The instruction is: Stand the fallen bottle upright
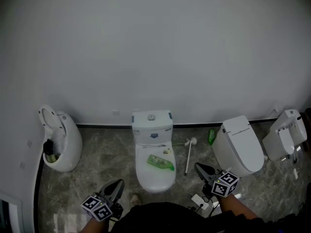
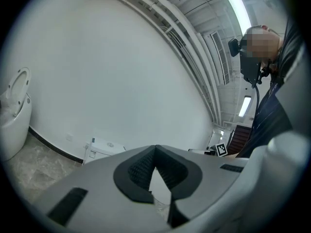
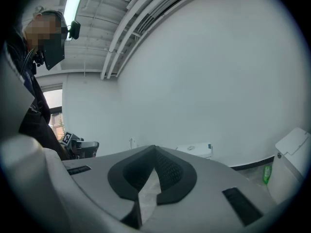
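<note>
A green bottle lies on its side on the closed lid of the middle white toilet. Both grippers are held low in front of that toilet, apart from the bottle. My left gripper is to the lower left of the bowl, its jaws closed tip to tip with nothing between them. At the bowl's lower right, my right gripper is likewise shut and empty. The fallen bottle is hidden in both gripper views; the toilet's tank shows beyond the jaws.
A second green bottle stands upright on the floor by the wall. A white toilet brush lies right of the middle toilet. Other white toilets stand at left and right, a further fixture at far right.
</note>
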Demonstrator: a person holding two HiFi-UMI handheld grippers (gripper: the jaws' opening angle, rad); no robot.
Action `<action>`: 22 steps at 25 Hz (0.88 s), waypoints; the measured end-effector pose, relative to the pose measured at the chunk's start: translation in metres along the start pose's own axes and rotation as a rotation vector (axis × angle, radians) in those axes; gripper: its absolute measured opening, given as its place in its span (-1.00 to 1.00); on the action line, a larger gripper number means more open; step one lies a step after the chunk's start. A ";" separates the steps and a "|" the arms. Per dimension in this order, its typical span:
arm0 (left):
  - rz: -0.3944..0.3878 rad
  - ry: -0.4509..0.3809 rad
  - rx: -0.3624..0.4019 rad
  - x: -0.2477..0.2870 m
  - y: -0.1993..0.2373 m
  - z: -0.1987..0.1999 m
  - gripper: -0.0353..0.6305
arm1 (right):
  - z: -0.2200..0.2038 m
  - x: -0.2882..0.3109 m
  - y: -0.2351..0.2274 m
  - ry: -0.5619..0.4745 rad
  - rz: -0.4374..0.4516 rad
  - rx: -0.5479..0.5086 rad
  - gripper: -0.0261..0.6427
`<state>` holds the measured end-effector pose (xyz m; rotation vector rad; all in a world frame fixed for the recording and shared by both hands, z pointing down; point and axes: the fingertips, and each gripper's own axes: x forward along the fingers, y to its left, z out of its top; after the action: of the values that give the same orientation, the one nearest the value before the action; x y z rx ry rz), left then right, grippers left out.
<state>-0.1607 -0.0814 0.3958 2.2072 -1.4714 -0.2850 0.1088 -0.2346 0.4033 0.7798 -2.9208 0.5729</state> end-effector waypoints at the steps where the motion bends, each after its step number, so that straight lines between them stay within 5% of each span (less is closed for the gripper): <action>1: -0.015 0.002 -0.002 0.005 0.013 0.004 -0.83 | 0.002 0.010 -0.002 -0.001 -0.016 -0.003 -0.88; 14: -0.162 0.094 0.010 0.060 0.202 0.091 -0.83 | 0.033 0.176 -0.003 -0.010 -0.194 -0.002 -0.87; 22: -0.139 0.114 -0.016 0.093 0.238 0.090 -0.83 | 0.034 0.226 -0.031 0.023 -0.173 -0.014 -0.87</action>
<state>-0.3549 -0.2647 0.4422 2.2767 -1.2548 -0.2114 -0.0715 -0.3782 0.4170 1.0043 -2.7960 0.5406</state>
